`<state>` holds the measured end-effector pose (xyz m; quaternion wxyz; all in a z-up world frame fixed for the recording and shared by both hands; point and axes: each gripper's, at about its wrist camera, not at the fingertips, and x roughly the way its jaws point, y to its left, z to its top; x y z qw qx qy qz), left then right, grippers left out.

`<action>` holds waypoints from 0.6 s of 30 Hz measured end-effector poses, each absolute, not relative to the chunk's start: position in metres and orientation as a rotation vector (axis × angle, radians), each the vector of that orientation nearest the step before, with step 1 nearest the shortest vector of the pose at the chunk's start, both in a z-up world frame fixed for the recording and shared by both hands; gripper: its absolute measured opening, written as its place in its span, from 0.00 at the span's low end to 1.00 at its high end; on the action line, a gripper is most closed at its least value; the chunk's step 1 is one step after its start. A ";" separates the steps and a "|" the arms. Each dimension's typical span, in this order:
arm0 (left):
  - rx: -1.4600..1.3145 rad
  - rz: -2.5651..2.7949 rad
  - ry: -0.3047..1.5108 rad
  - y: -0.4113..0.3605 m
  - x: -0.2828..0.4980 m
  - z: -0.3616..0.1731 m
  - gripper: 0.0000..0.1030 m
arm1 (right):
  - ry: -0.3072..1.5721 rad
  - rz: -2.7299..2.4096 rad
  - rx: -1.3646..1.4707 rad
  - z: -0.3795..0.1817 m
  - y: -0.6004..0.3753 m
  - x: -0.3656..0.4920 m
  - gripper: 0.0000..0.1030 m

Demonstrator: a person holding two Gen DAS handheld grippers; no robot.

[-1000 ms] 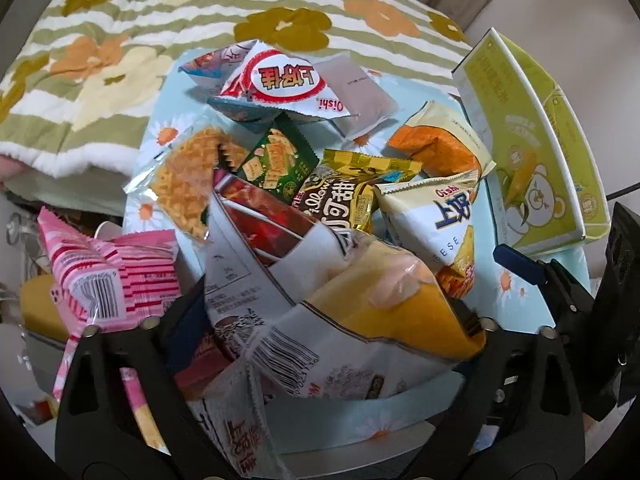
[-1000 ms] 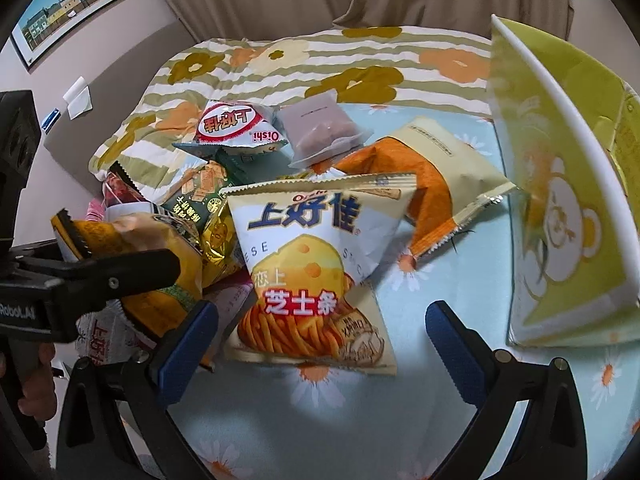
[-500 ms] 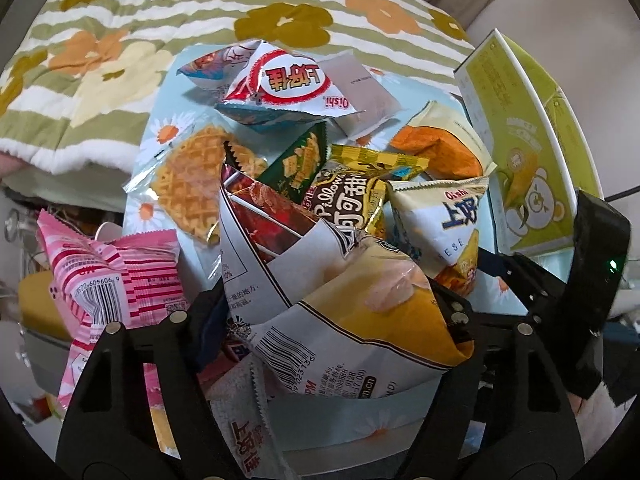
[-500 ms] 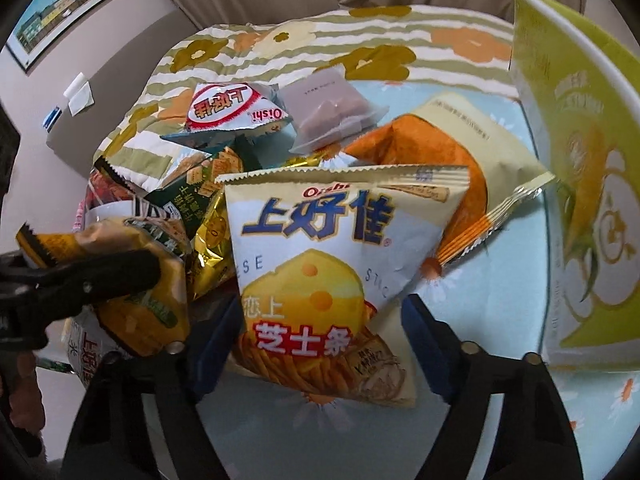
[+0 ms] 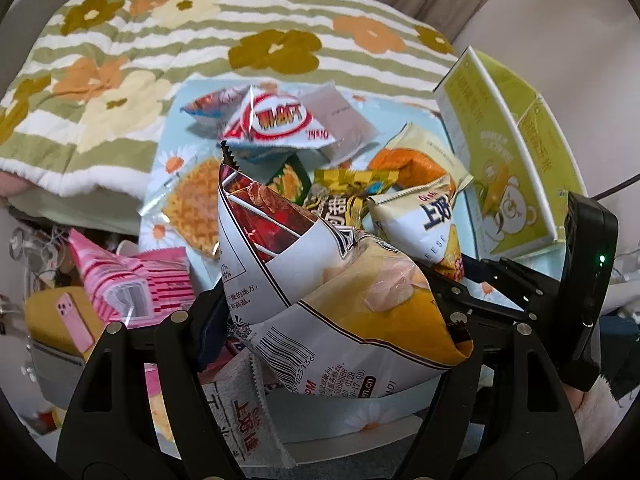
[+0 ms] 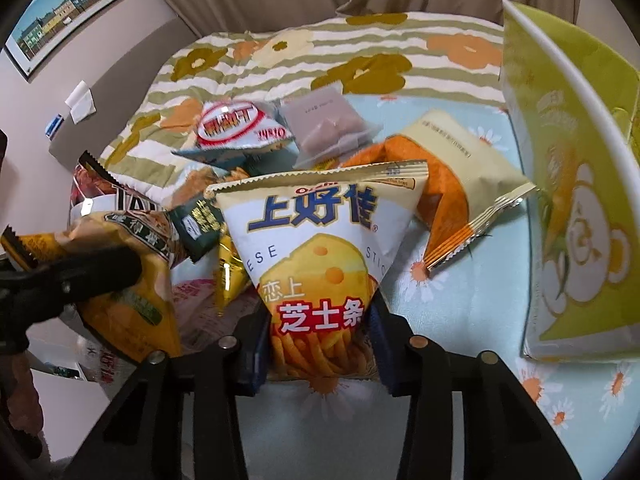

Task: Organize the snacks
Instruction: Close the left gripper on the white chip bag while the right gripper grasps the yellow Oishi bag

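**Both tools clamped on snack bags**

In the left wrist view, the left tool (image 5: 332, 320) at lower centre grips a big chip bag (image 5: 340, 292), yellow and white with a barcode, its fingers pressed against the bag's two sides. The bag fills the middle of the frame, above a daisy cloth (image 5: 168, 160) spread over the bench. Behind it, in the centre, lies the pile of snacks: a waffle pack (image 5: 192, 208), a red-and-white bag (image 5: 280, 124) and an orange pack (image 5: 416, 164). A pink bag (image 5: 132, 280) sits at lower left. A green box (image 5: 508, 152) stands at the right edge.

In the right wrist view, the right tool (image 6: 320, 348) at lower centre pinches the bottom of a cheese-stick bag (image 6: 320, 240), which stands upright at the frame's centre, its lower edge near the cloth (image 6: 460, 320). The chip bag (image 6: 132, 280) shows at left, held by the left tool's dark finger. The green box (image 6: 568, 200) leans at right, the orange pack (image 6: 444, 200) between it and the cheese-stick bag. A striped flower quilt (image 6: 360, 52) covers the upper frame.
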<state>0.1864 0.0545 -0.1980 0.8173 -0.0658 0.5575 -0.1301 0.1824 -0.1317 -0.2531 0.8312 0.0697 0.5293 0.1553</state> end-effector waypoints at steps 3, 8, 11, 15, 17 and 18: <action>-0.145 -0.282 1.154 0.057 0.185 -0.182 0.70 | 1.091 0.322 0.149 -0.236 -0.134 0.180 0.37; -0.129 -0.282 1.063 0.053 0.189 -0.148 0.70 | 0.999 0.322 0.142 -0.191 -0.139 0.175 0.37; -0.125 -0.284 1.009 0.047 0.196 -0.125 0.70 | 0.954 0.309 0.148 -0.163 -0.148 0.176 0.37; -0.117 -0.289 0.949 0.029 0.205 -0.098 0.70 | 0.887 0.293 0.183 -0.129 -0.175 0.178 0.37; -0.120 -0.298 0.922 0.016 0.211 -0.086 0.70 | 0.858 0.278 0.179 -0.115 -0.190 0.179 0.37; -0.120 -0.303 0.905 0.006 0.215 -0.079 0.70 | 0.846 0.272 0.177 -0.110 -0.197 0.179 0.37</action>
